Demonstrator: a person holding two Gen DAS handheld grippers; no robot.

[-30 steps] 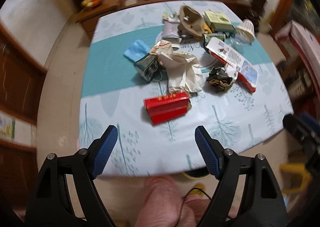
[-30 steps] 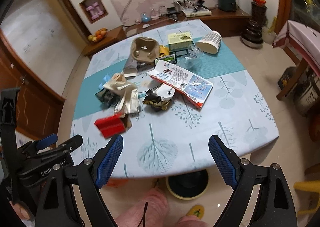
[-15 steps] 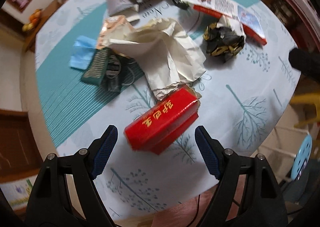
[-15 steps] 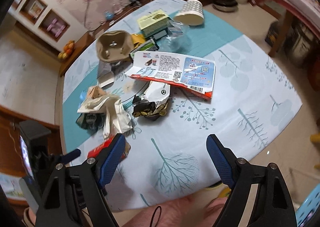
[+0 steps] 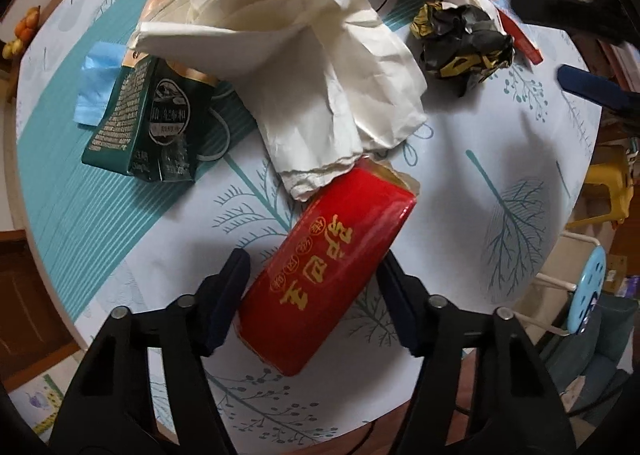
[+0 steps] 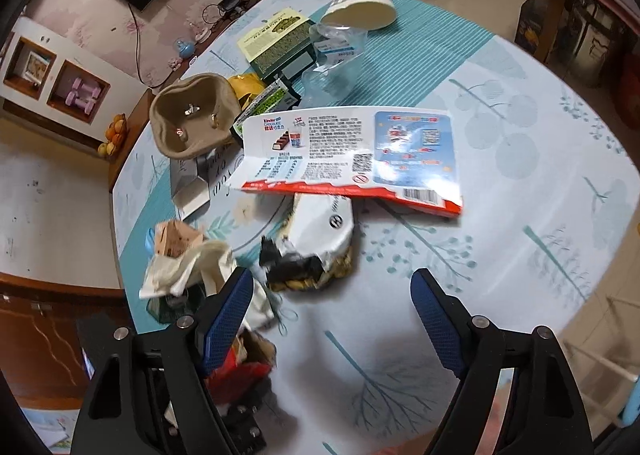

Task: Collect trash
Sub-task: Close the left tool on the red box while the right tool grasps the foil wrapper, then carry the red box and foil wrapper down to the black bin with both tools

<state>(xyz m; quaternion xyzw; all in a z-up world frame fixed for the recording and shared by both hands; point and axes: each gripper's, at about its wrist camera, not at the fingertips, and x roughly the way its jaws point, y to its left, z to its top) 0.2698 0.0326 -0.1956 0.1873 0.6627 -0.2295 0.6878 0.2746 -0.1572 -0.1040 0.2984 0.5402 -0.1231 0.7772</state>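
Pale cloth printed with grey-blue trees and crossed by a teal striped band is covering the table (image 5: 132,215), which is filling both views and carrying a scatter of trash. The long Kinder chocolate box (image 6: 352,153) is lying flattened near the middle of the table in the right wrist view, its red edge facing the camera. A crumpled sheet of white paper (image 5: 320,67) is spreading across the upper middle of the left wrist view, its lower corner touching the far end of the red carton (image 5: 326,273). That red carton, marked with gold characters, is lying slantwise on the cloth near the table's edge, directly between the fingers of the left gripper (image 5: 314,297); the jaws are standing apart with the carton filling most of the gap, and whether the pads are pressing its sides is not clear. A dark green carton (image 5: 148,123) is lying just left of the white paper. A crumpled black and gold wrapper (image 5: 464,43) is sitting to the right of the paper, apart from it. The right gripper (image 6: 332,319) is hovering over the cloth with its blue-padded jaws wide apart and nothing between them, just short of that same wrapper (image 6: 308,267).
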